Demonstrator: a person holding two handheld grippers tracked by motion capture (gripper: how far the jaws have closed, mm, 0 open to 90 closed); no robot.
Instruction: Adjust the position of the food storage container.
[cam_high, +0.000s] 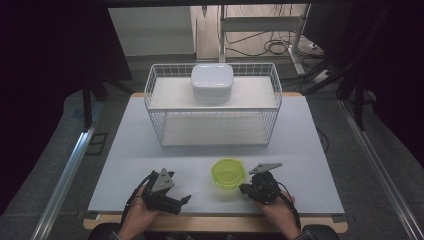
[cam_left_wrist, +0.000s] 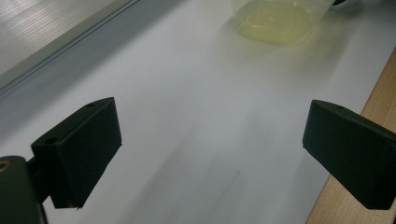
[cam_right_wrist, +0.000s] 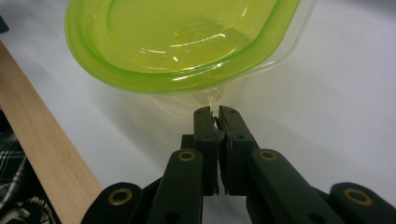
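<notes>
My right gripper (cam_right_wrist: 215, 112) has its jaws pressed together, and they appear to pinch the small clear tab that sticks out under the rim of the green-lidded container (cam_right_wrist: 182, 42); the tab is thin and see-through, so I cannot be sure how much of it sits between the pads. In the high view that same right gripper (cam_high: 246, 189) meets the near right side of the container (cam_high: 228, 173), which sits on the white table (cam_high: 125, 165) a little right of the middle and close to the near edge. My left gripper (cam_high: 184, 200) lies low beside it with jaws spread wide and nothing between them, pointing across the table toward the tub (cam_left_wrist: 273, 21). If I am lifting the lid by its tab, I judge the tub will tip or slide unless something steadies it, so I would bring the open left jaws onto its far side or wall before pulling, and pull up slowly rather than sideways. The wooden table edge (cam_right_wrist: 42, 140) runs just behind my hands, so there is little room to draw back; a dragged tub could go over it. Ahead the table is bare up to the white wire basket shelf (cam_high: 212, 107), which carries a white lidded box (cam_high: 212, 81) on its top level, well apart from my work.
</notes>
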